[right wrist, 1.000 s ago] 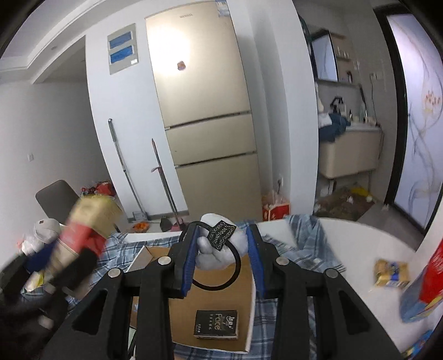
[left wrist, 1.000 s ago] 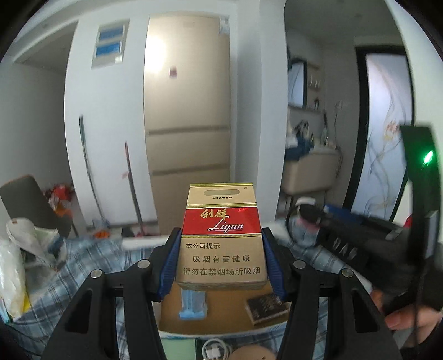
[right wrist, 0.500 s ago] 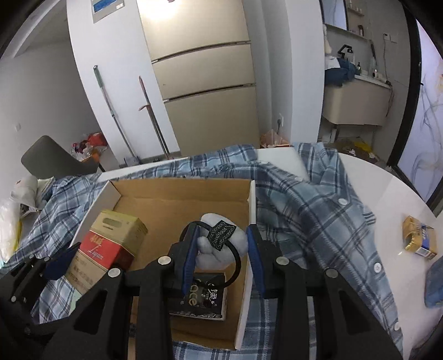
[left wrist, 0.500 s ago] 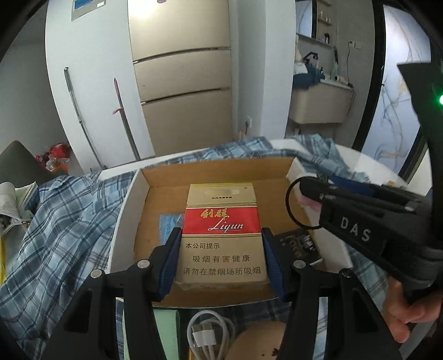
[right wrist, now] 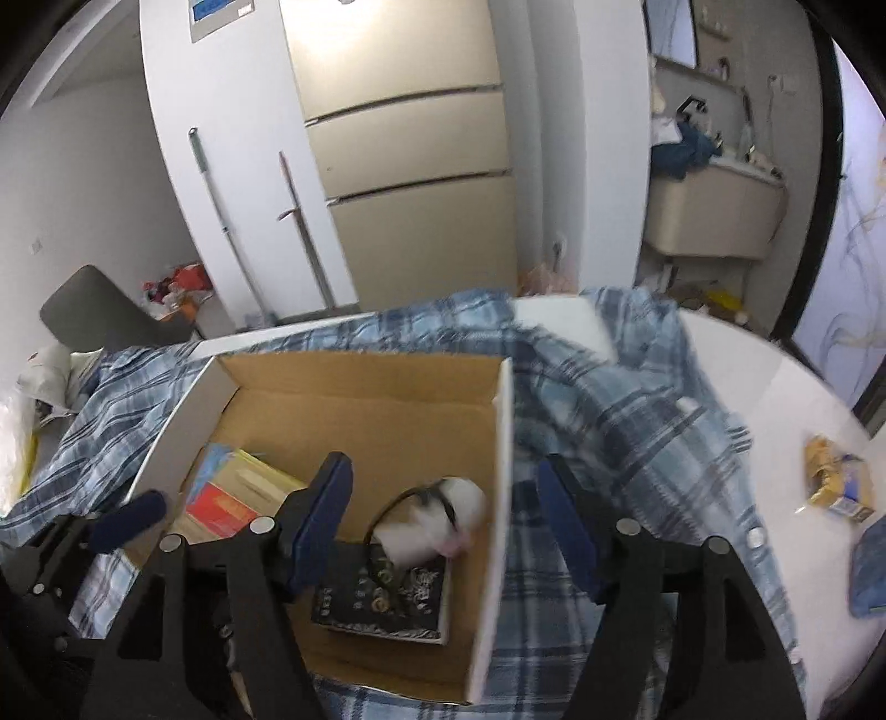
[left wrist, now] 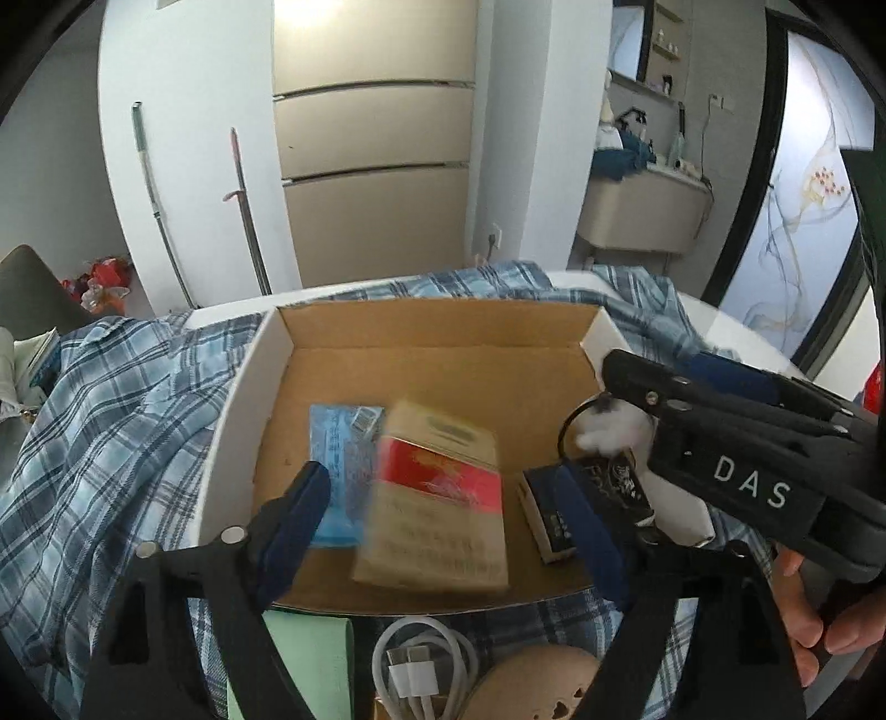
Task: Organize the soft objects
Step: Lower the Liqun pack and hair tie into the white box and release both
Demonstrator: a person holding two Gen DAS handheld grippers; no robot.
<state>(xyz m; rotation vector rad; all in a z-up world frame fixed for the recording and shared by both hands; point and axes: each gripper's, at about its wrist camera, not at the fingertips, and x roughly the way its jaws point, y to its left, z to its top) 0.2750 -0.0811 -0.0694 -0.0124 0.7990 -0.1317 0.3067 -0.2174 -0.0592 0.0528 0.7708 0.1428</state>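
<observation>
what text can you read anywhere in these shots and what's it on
"DAS": white letters on the side of the right claw.
Red and tan pack in the box: print blurred, unreadable.
Black pack: pale lettering, too small and blurred to read.
Blue packet: print unreadable.
Blue sign on the wall: too small to read.

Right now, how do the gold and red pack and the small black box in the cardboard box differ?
The gold and red pack is the larger and is motion-blurred, partly overlapping a blue packet. The small black box is smaller, dark with pale lettering, and sharp, with a white fluffy keyring on it. Both lie inside the cardboard box, neither gripped.
</observation>
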